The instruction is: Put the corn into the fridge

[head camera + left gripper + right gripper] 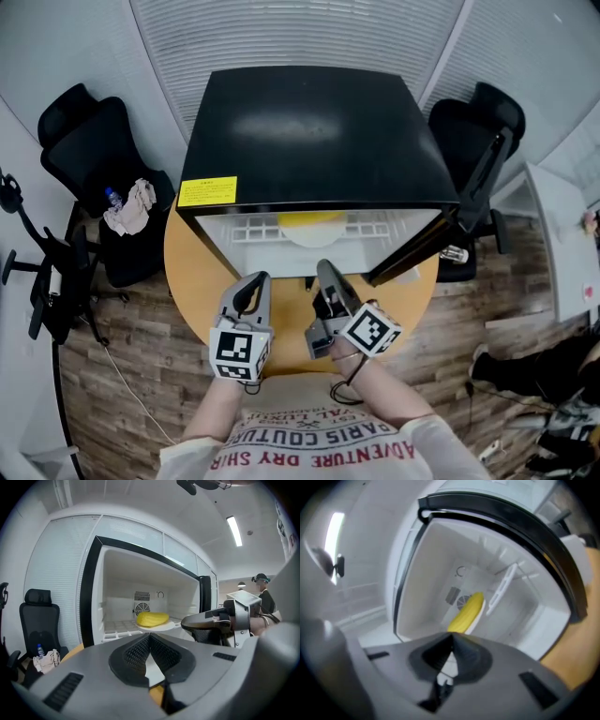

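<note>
A: Start close in. What are the tongs doing?

B: The left tongs and the right tongs sit low over the round orange-wood worktop, side by side, just before the mouth of the fridge. In each gripper view the jaws are pressed together at the tips, with nothing pinched between them.

A: And the corn?

B: Already inside. The smooth yellow cob of corn lies on a round white plate in the black box-shaped mini fridge, about mid-width, in front of the small fan grille on the back wall.

A: Which way from the tongs?

B: Straight ahead and deeper in, well apart from both. Its long axis runs across the opening, side to side, so it lies broadside to them. The right tongs reach a touch farther forward, so that hand is the nearer one.

A: So what's left?

B: I'd say only the door. It stands swung out on the right, its black edge just beside the right tongs, so the right hand looks best placed to push it shut.
</note>
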Demonstrator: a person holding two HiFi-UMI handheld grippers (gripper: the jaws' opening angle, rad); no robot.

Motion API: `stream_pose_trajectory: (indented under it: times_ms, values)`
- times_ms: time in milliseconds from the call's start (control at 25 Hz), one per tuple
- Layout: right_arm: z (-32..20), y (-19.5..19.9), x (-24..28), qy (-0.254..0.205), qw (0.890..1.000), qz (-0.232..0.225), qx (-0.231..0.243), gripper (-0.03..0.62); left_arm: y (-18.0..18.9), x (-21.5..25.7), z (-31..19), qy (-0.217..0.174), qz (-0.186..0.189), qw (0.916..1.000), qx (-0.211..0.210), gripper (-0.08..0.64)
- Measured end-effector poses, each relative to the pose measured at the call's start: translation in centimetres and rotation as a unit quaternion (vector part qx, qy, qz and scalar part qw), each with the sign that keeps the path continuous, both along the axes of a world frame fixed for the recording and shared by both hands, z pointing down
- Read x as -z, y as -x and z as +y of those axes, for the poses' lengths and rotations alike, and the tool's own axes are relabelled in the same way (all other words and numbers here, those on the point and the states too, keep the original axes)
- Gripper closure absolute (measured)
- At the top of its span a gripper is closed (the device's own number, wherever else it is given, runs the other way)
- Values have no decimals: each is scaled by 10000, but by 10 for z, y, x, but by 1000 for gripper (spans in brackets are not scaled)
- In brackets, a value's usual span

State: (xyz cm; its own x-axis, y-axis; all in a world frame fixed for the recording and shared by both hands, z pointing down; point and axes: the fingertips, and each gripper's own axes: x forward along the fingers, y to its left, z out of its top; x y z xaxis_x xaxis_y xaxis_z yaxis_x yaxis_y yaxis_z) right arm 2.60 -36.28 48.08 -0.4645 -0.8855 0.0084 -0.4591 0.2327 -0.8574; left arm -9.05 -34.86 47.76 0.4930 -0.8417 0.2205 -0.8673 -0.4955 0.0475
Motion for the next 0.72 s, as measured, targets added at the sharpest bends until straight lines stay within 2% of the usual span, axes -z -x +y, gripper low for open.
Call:
stream_pose_trajectory:
  times_ms: [80,160,240,360,520,640,720]
  values:
    - [3,-2,2,-278,9959,855,99,565,-2,2,2,-40,5,10000,-32,532]
    - [4,-5,7,-630,9824,1752,182,566,-3,4,4,-59,24,10000,-39,532]
    - [6,-7,11,-937,9614,2579,219,566,-3,7,5,-79,45,10000,-33,532]
    - [11,-9,15,-1307,9234,3599,277,565,-2,13,9,-195,71,9998,-30,532]
    - [23,-9,21,-1842,8744,4476,333,565,-2,22,14,-423,35,9991,-66,532]
    - [33,-8,22,-2213,8442,4868,367,565,0,21,16,-432,30,9991,-37,532]
    - [39,-8,21,-2319,8311,5038,411,565,1,21,17,-455,-7,9989,-64,532]
